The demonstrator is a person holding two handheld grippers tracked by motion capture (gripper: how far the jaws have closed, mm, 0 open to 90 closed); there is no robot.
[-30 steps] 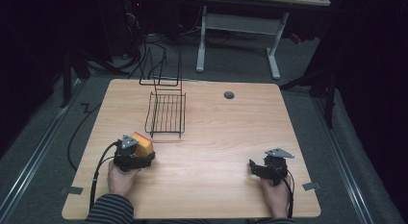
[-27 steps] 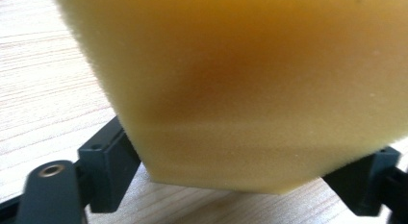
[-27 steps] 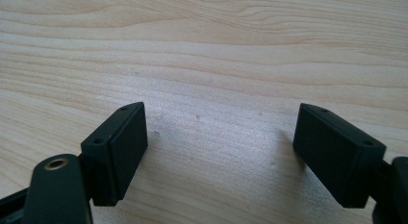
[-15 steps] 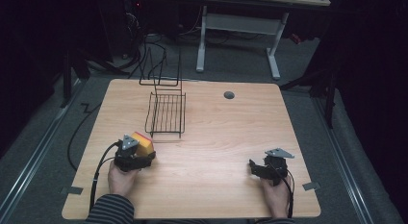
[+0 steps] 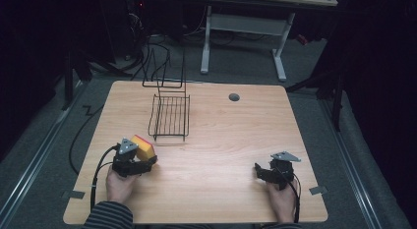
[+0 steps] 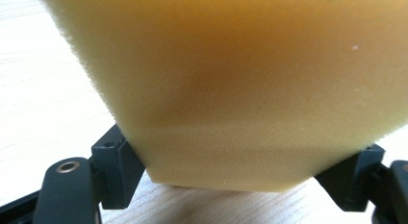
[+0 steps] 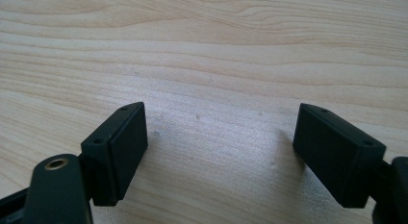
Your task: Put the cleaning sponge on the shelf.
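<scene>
A yellow sponge [image 5: 143, 149] with a red top sits at the table's front left, and my left gripper [image 5: 141, 159] is shut on it. In the left gripper view the sponge's yellow foam [image 6: 240, 80] rises close to the camera, and both black jaws of the left gripper [image 6: 240, 178] press its lower corners just above the wood. My right gripper [image 5: 259, 171] rests low at the front right, held by a hand. Its jaws stand wide apart in the right gripper view, where the right gripper [image 7: 219, 152] has only bare wood between them.
A black wire rack [image 5: 169, 117] lies on the wooden table [image 5: 236, 135] left of centre toward the far edge, with an upright wire part behind it. A round cable hole [image 5: 234, 97] is at the far middle. Desk legs and cables stand beyond the table.
</scene>
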